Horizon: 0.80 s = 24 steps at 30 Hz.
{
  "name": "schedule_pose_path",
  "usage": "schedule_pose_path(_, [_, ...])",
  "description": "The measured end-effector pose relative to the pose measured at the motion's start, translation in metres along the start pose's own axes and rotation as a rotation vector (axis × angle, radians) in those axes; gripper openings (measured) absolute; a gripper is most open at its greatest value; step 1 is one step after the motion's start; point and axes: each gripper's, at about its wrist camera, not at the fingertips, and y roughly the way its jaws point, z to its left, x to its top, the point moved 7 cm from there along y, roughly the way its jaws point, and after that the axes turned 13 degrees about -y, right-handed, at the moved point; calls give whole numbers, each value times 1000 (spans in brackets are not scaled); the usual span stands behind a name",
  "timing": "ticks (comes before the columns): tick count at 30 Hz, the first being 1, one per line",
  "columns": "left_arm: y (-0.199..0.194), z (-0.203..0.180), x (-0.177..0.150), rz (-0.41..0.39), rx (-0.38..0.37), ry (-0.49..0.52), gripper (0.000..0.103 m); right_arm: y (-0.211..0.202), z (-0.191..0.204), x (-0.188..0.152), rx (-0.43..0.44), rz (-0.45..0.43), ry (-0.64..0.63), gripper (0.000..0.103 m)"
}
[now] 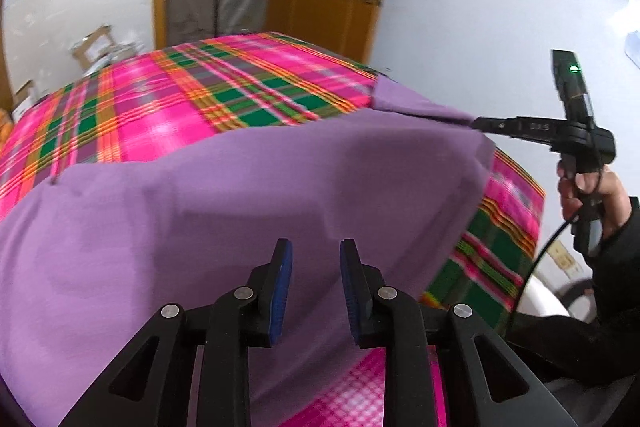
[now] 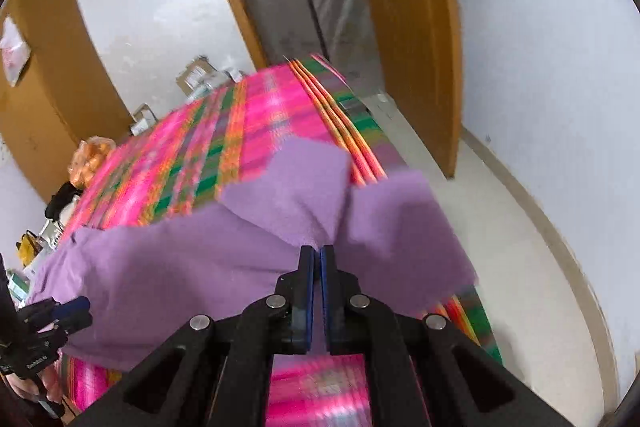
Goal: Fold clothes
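Left wrist view: the purple garment lies spread over the near part of the plaid-covered bed, reaching toward its right edge. The left tool hangs over the cloth with jaws partly apart; nothing sits between the pads. At the bed's right edge the right tool pinches a raised corner of the garment, judged to be lifting it for a fold.

Right wrist view: the right tool is clamped tight on a bunched fold of the garment. The cloth's long axis runs across the bed's width, from its left side toward the right edge. The left tool is at the garment's left end.
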Motion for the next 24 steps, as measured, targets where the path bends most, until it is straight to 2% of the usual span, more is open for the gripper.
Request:
schedule_pose_path(3, [4,-11,-3,16,-13,25,26,3,0,1,-5,3,-21,6])
schedule_pose_path(4, [4,-13,-4,17,-17,30,26,1,4,4,-6,-11,-50,11])
schedule_pose_path(5, [4,-16,-5,19,-20,36,26,-1,9,7,-9,-25,-86,22])
schedule_pose_path(7, [7,-19,-6,25,-24,45,26,-1,24,17,-21,-49,-188,34])
schedule_pose_path(9, [11,-21,-7,38,-21,51,26,6,38,24,-24,-45,-281,34])
schedule_pose_path(13, [18,-24,-10,55,-14,74,27,33,55,28,-28,25,-405,34])
schedule_pose_path(16, [19,-28,-11,59,-20,95,38,50,61,28,-38,66,-456,34])
schedule_pose_path(18, [20,-32,-14,59,-16,124,42,59,59,29,-48,85,-463,34])
schedule_pose_path(19, [21,-34,-15,57,-7,141,43,62,58,28,-52,91,-462,31])
schedule_pose_path(20, [22,-36,-16,52,5,162,43,63,55,28,-56,91,-454,13])
schedule_pose_path(21, [22,-37,-17,48,17,181,43,63,51,28,-59,84,-440,3])
schedule_pose_path(24, [24,-37,-16,43,27,190,43,52,45,32,-37,40,-389,3])
